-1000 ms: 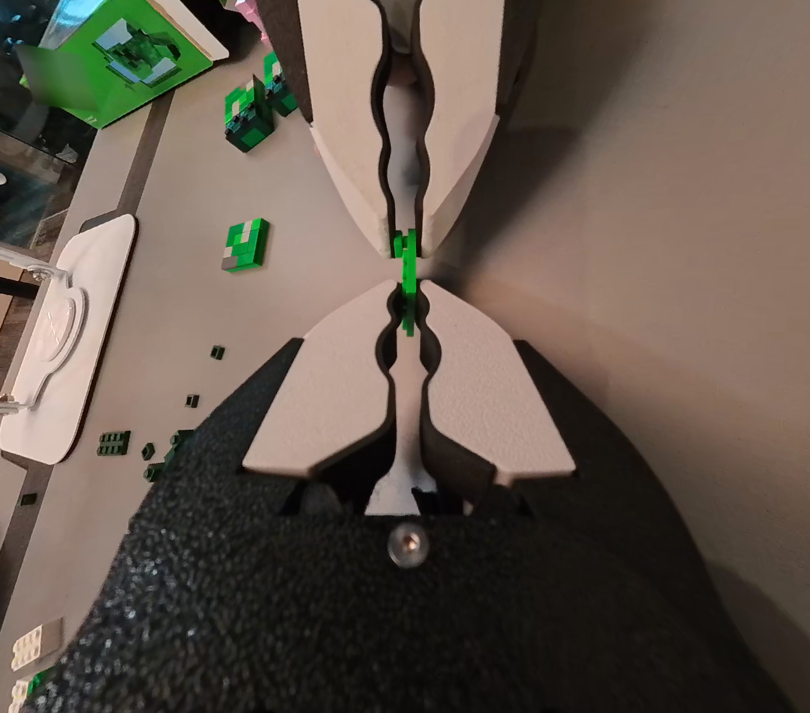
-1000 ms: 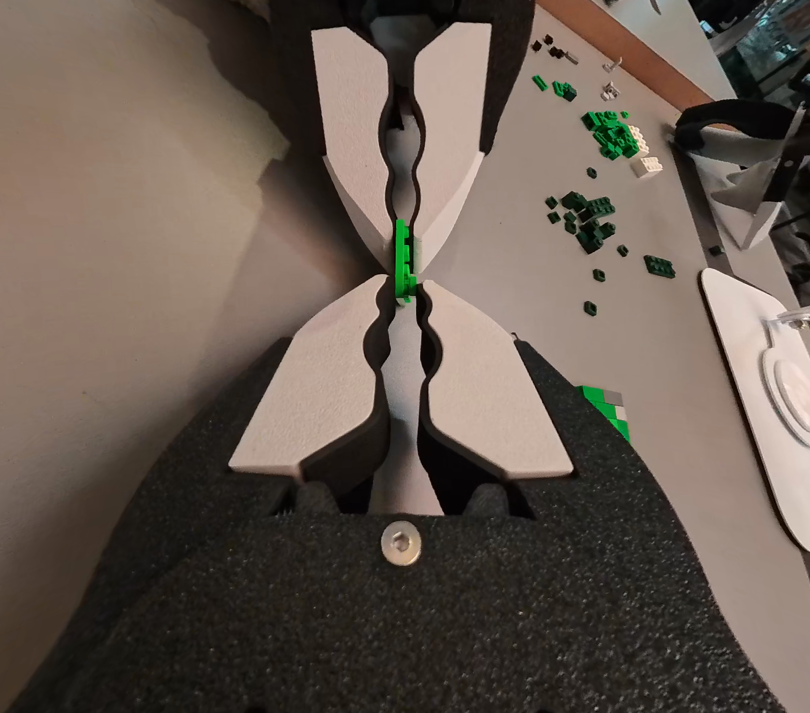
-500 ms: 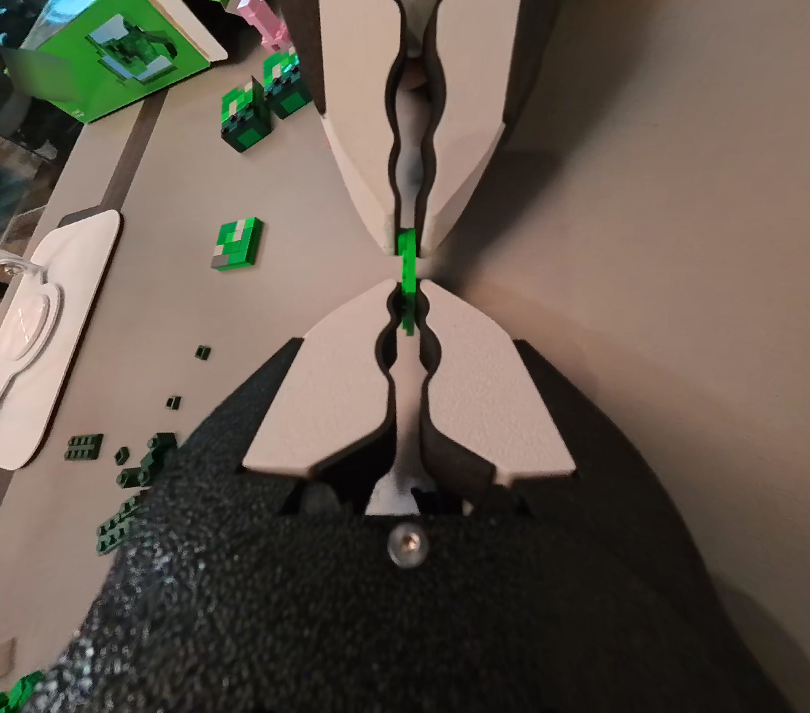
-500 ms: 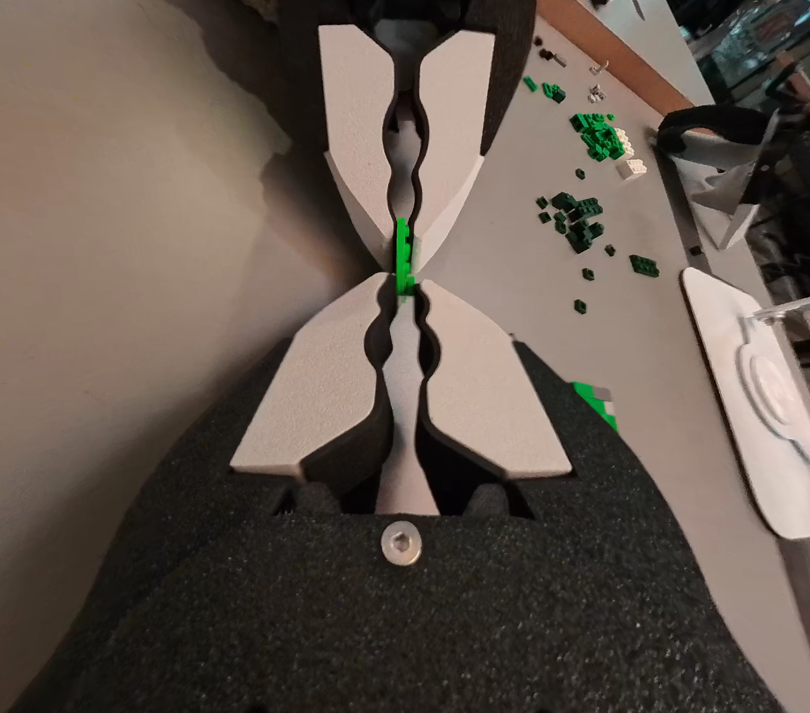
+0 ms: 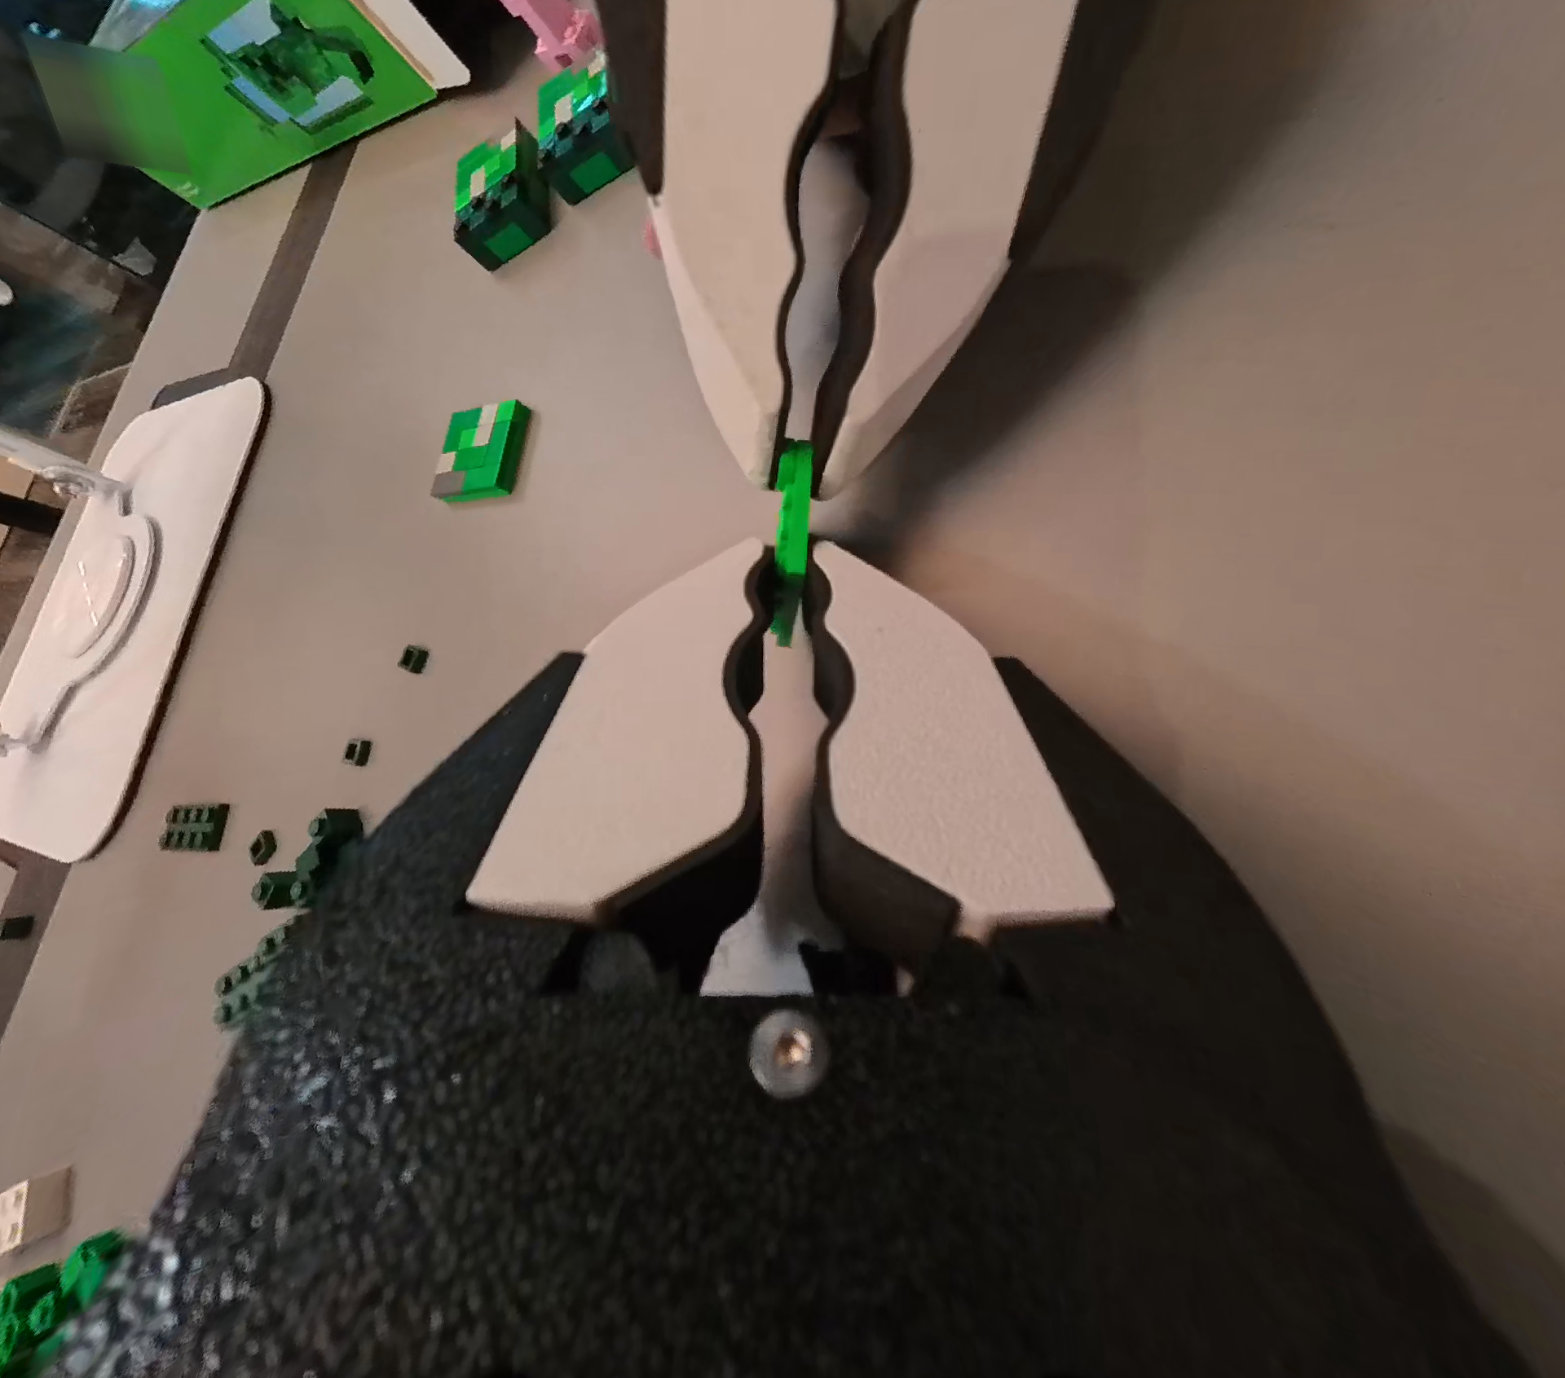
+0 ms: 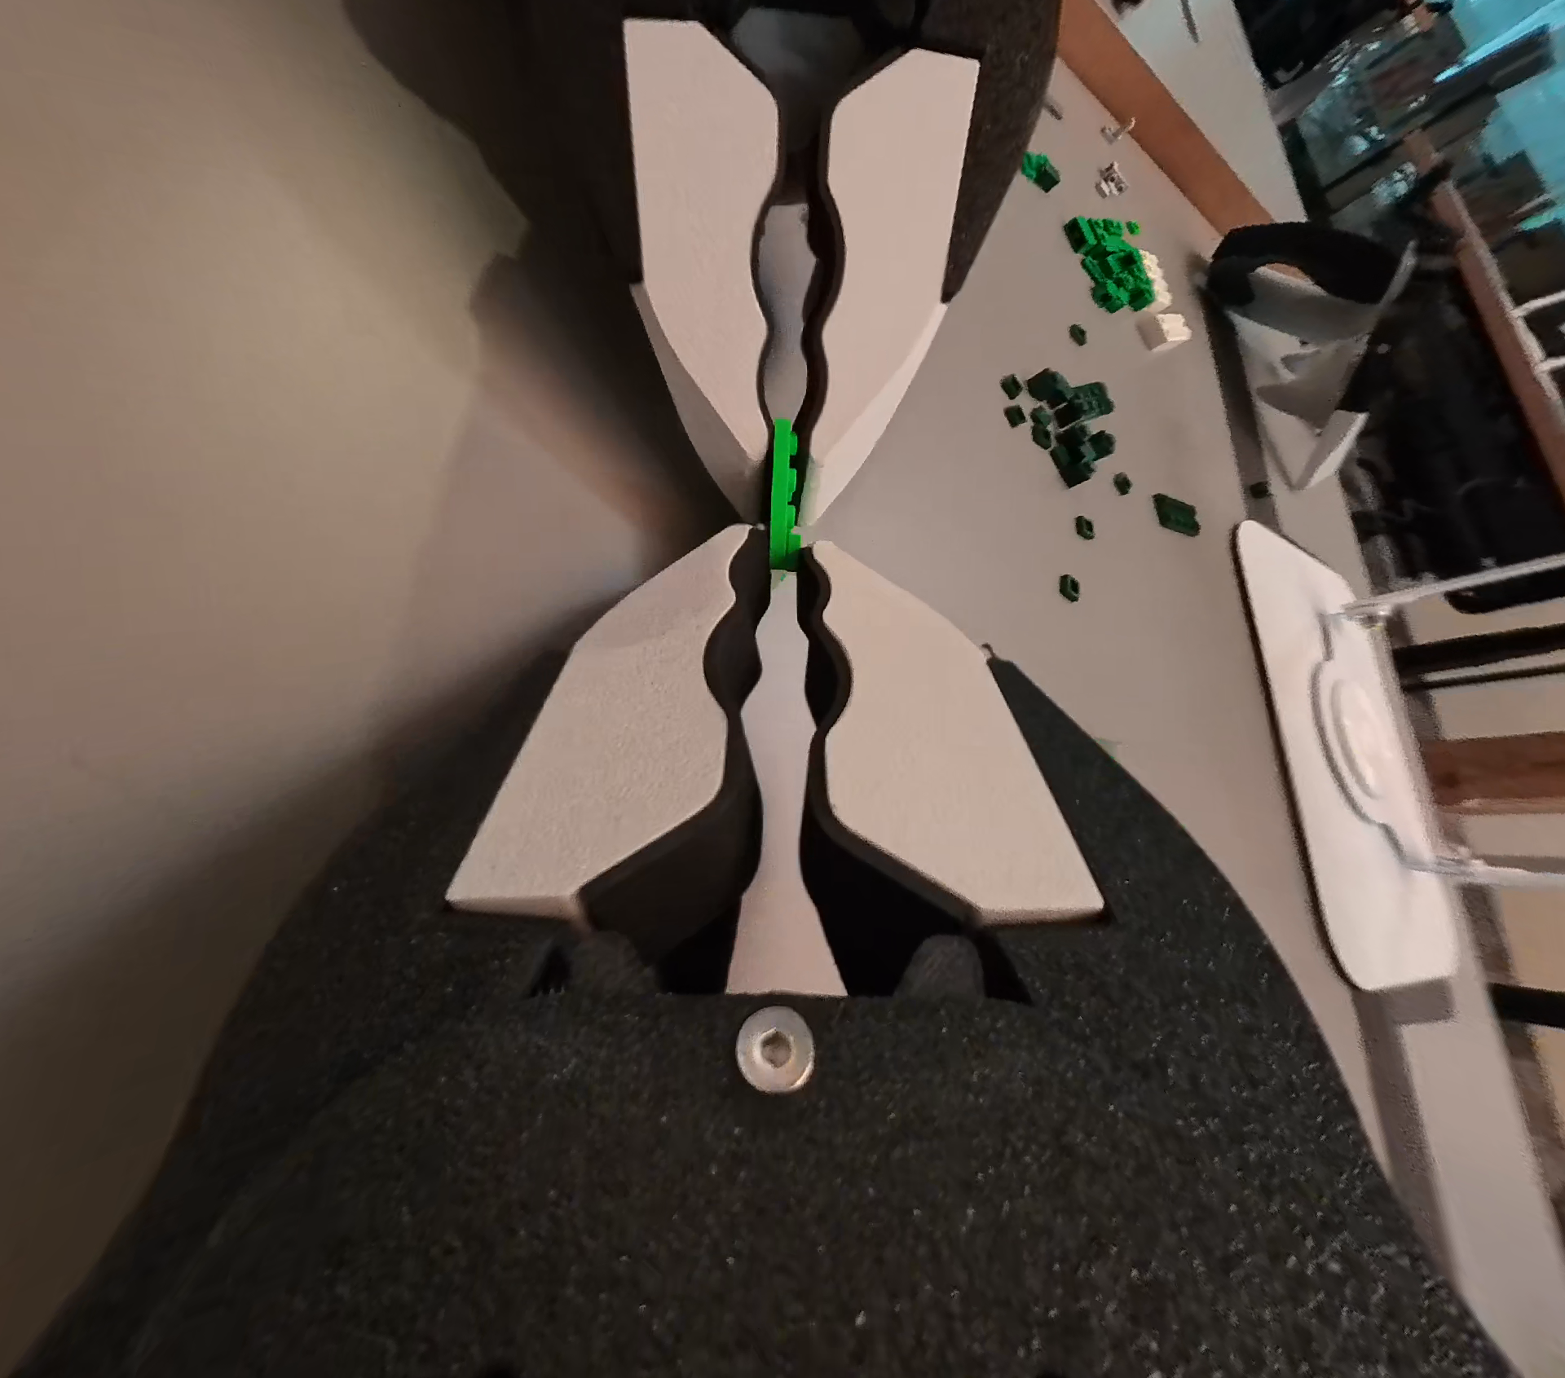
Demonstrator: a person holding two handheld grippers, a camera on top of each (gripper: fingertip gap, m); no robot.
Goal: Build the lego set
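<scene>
Your left gripper (image 5: 792,575) and right gripper (image 6: 783,558) meet tip to tip. Both are closed on one thin green plate (image 5: 793,524), whose long axis runs straight between them.

Left gripper (image 5: 792,580): pale grey wavy-edged fingers (image 5: 644,736), black grainy foam body, silver screw (image 5: 783,1065) behind fingers. Right gripper (image 6: 783,567): same build, hex screw (image 6: 773,1058).

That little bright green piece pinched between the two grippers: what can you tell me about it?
The bright green piece is a thin, flat plastic building plate seen edge-on, with small studs along one side. It hangs in the air above the grey table, touching nothing else. The left gripper is shut on one end and the right gripper on the other, tips nearly meeting. Its full outline is hidden between the fingers.
</scene>
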